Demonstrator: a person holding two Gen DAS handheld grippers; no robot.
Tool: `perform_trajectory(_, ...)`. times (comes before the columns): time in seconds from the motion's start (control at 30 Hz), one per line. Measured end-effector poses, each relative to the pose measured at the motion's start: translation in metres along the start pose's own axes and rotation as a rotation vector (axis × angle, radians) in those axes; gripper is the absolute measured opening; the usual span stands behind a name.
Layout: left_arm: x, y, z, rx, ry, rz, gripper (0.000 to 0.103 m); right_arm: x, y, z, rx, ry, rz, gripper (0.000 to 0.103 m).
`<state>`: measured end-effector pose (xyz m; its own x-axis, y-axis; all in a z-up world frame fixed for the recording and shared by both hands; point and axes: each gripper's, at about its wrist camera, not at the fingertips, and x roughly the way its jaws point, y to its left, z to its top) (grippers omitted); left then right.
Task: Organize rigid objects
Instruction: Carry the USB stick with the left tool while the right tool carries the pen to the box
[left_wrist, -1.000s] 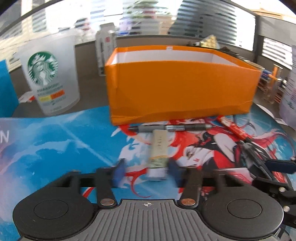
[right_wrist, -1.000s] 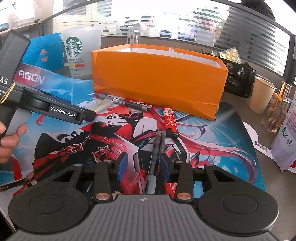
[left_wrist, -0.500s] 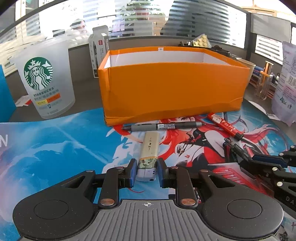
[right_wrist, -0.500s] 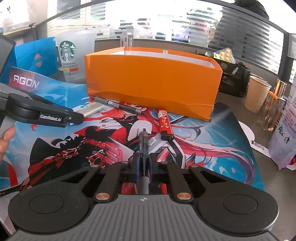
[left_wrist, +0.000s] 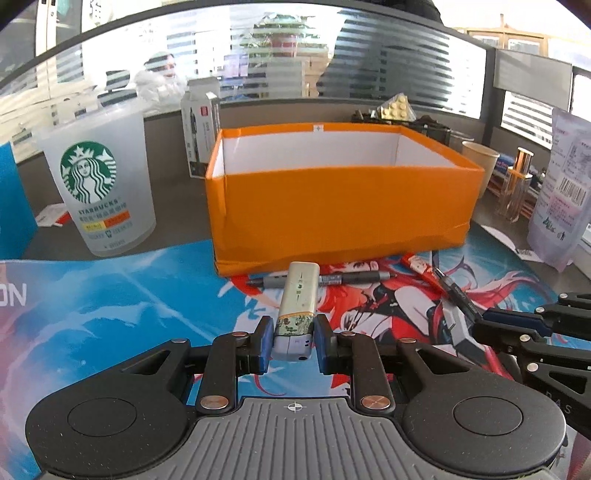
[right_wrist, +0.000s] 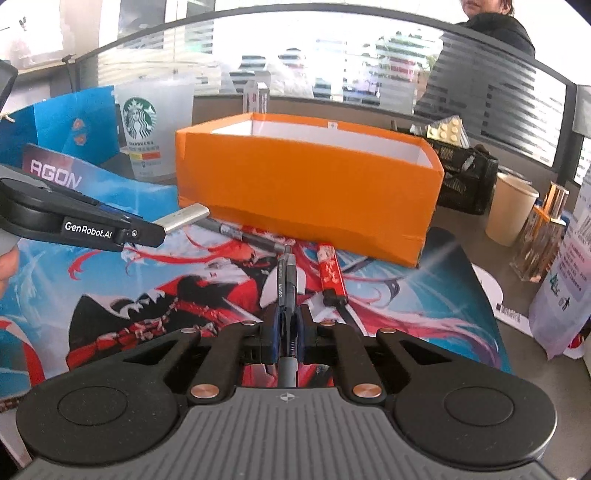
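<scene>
Showing white inside, orange box (left_wrist: 343, 206) sits behind lighter (left_wrist: 298, 295).

"STARBUCKS" on frosted cup (left_wrist: 98, 184), "GenRobot.AI" on left gripper (right_wrist: 147, 230), "AGON" on mat (right_wrist: 55, 175)

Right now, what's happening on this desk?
A person is tidying small items with two handheld grippers. The left gripper has its jaws shut on a cream lighter, raised off the mat in the right wrist view. The right gripper has its jaws shut on a dark pen. The orange box ahead is open; no contents show. A grey pen and a red lighter lie on the mat.
</scene>
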<state>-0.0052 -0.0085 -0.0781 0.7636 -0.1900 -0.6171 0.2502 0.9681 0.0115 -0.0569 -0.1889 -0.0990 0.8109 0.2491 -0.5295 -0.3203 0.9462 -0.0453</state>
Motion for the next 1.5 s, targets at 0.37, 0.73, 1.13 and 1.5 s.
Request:
perform_trajectory(0.37, -0.008, 0.007, 0.006, -0.021, -0.014, 0.022, 0.021, -0.008, 0.006, 0.018, -0.014, -0.061, 0.008, 0.009)
perform_trajectory(0.73, -0.022, 0.01, 0.013, -0.019, -0.047, 0.025, 0.021, -0.016, 0.012, 0.033, -0.04, -0.109, 0.005, 0.009)
perform_trajectory(1.13, -0.037, 0.011, 0.024, -0.014, -0.086, 0.031, 0.022, -0.02, 0.012, 0.045, -0.055, -0.141, -0.004, 0.009)
perform_trajectory(1.5, -0.048, 0.009, 0.046, -0.01, -0.142, 0.036, 0.022, -0.026, 0.009, 0.062, -0.068, -0.193, -0.018, 0.009)
